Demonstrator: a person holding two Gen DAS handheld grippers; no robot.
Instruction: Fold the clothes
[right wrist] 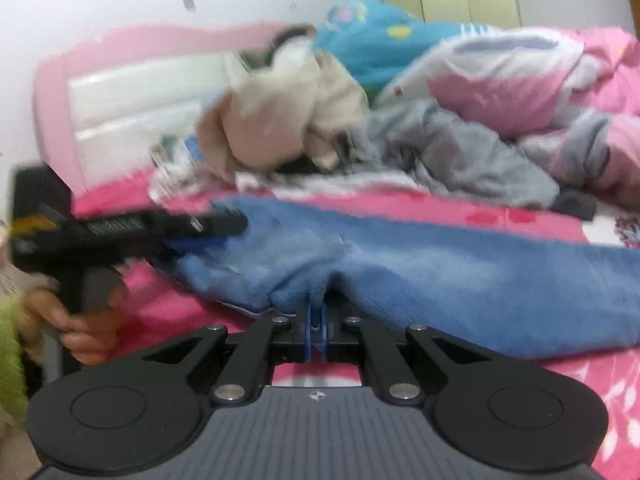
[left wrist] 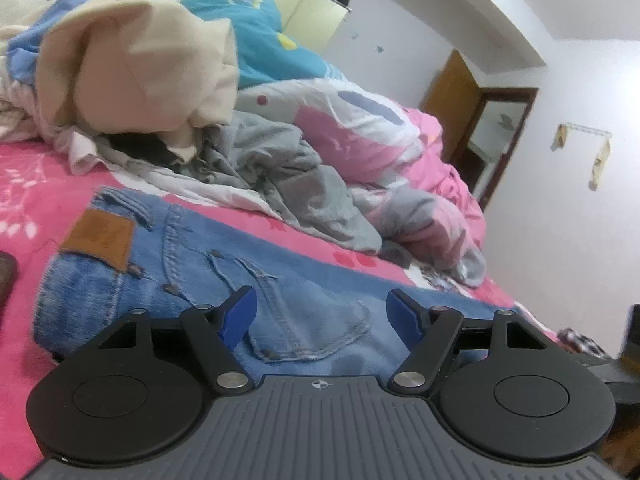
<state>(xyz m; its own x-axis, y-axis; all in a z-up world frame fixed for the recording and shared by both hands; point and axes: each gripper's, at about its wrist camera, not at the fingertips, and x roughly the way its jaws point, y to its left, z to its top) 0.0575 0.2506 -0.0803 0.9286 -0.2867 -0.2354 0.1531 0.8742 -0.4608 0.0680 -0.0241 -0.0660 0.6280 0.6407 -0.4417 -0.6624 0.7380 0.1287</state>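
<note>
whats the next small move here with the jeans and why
Probably close the left gripper on the jeans near the waistband. Its jaws stand open over the denim with nothing between them, while the right gripper is shut on a fold of the jeans' near edge. With only one side held, a lift would likely drag the fabric unevenly across the bed.

The jeans (left wrist: pixel 208 276) lie flat on the bed (left wrist: pixel 24 184), across the lower middle of my left view. Behind them, at upper left, a heap of clothes (left wrist: pixel 132 68) rests against the quilt (left wrist: pixel 360 120), which fills the centre right.
</note>
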